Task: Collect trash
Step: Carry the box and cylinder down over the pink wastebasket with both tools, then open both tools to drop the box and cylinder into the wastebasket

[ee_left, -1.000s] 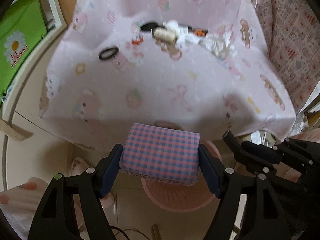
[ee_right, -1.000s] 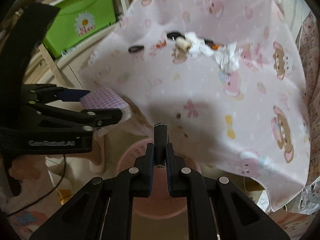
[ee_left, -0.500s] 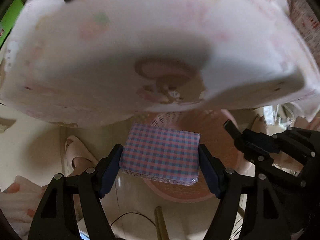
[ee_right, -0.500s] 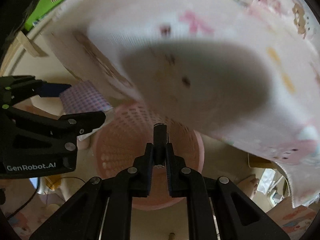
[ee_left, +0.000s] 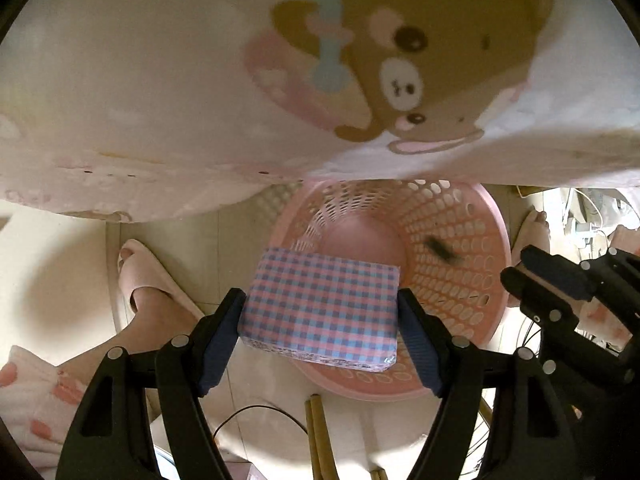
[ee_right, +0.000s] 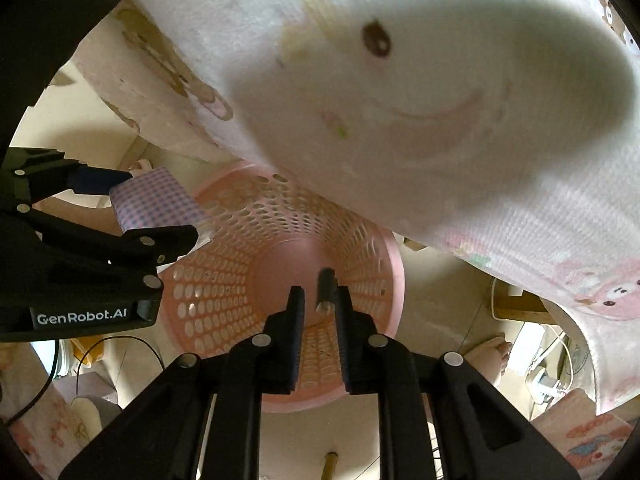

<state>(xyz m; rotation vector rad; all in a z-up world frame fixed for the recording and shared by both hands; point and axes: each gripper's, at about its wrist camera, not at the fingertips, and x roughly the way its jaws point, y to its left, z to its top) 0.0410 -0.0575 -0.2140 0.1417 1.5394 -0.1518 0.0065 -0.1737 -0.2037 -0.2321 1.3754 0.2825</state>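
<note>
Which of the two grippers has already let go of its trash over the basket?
The right gripper: its fingers are spread and the small dark stick sits loose between them above the pink basket. The left gripper clamps the checkered packet.

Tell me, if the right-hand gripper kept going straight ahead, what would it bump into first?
Probably the pink basket. The right gripper points down into its open mouth, so it would likely meet the bottom. A small dark stick sits between its opened fingers. Depth is hard to judge.
</note>
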